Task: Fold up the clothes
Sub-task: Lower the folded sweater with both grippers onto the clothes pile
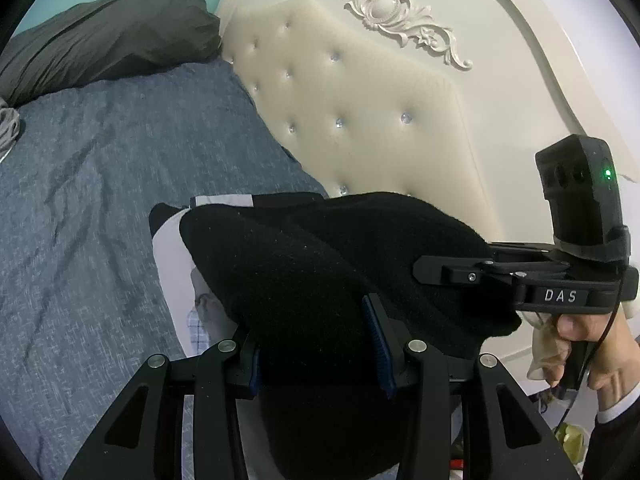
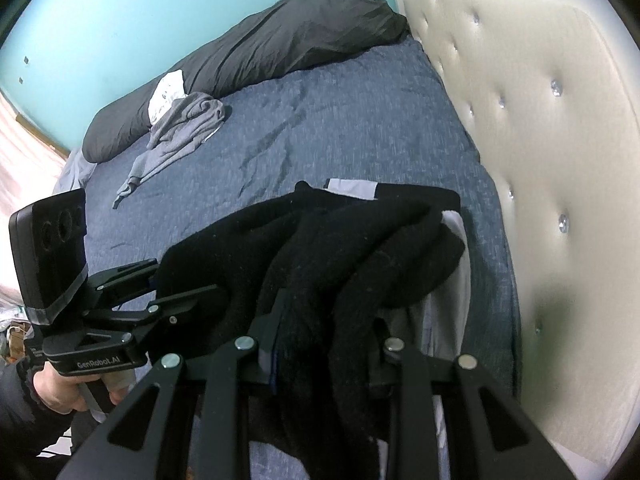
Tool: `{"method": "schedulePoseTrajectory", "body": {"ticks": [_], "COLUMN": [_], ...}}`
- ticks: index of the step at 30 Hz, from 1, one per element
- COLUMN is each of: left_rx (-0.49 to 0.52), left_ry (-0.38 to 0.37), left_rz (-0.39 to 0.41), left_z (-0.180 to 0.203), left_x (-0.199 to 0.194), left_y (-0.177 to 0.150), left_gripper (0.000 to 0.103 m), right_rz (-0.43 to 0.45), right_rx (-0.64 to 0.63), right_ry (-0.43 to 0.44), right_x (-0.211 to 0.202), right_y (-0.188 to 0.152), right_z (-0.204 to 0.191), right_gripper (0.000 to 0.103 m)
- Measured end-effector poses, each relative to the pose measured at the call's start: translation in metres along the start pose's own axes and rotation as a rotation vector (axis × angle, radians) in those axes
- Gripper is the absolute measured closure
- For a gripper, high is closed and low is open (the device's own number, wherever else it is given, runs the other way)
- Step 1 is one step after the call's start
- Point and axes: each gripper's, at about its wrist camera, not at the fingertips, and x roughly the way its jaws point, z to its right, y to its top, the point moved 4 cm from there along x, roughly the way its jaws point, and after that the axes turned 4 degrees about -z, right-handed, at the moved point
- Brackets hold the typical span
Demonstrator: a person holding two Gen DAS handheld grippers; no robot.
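left wrist view. left gripper [image 1: 320, 344] low in frame, jaws partway apart, pinching a thick bunch of black garment [image 1: 320, 264] between the blue-edged pads [image 1: 378, 344]. fabric fills the gap and spills forward and down over the linkage. black garment held up above the blue bedsheet [image 1: 100, 184], draped across a lighter pile of clothes [image 1: 176, 264] with a grey-white piece and a bit of checked cloth showing under it. right gripper [image 1: 432, 270] coming in from the right edge, fingers reaching into the far side of the same black fabric; fingertips buried in it, gap not readable from here. bare hand [image 1: 580, 332] on its handle, dark sleeve below. cream tufted headboard [image 1: 360, 120] behind, dark grey pillow [image 1: 108, 40] at the top left.

right wrist view. right gripper [image 2: 320, 340] at bottom centre, jaws narrowly apart, clamped on a rope-like twist of black garment [image 2: 340, 260] that runs up between the fingers and hangs down below them. left gripper [image 2: 188, 296] at left, fingers closed on the near edge of the same garment, a hand [image 2: 60, 392] on its grip. garment stretched between the two tools, above the light clothes pile [image 2: 452, 280] close to the headboard [image 2: 540, 140]. crumpled grey garment [image 2: 180, 128] well apart, far down the bedsheet [image 2: 320, 128] beside the long dark pillow [image 2: 280, 48].
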Motion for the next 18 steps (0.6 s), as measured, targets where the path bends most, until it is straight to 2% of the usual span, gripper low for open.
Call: {"method": "schedulePoseTrajectory", "body": {"ticks": [18], "left_rx": [-0.040], "left_ry": [-0.006], "left_rz": [-0.089], "left_z": [-0.003], "left_x": [0.026], "left_y": [-0.039], "left_gripper": [0.058], "right_rz": [-0.110], "right_rx": [0.073], "right_ry": [0.019], "right_x": [0.028], "right_y": [-0.043], "right_z": [0.020], "right_gripper": [0.076]}}
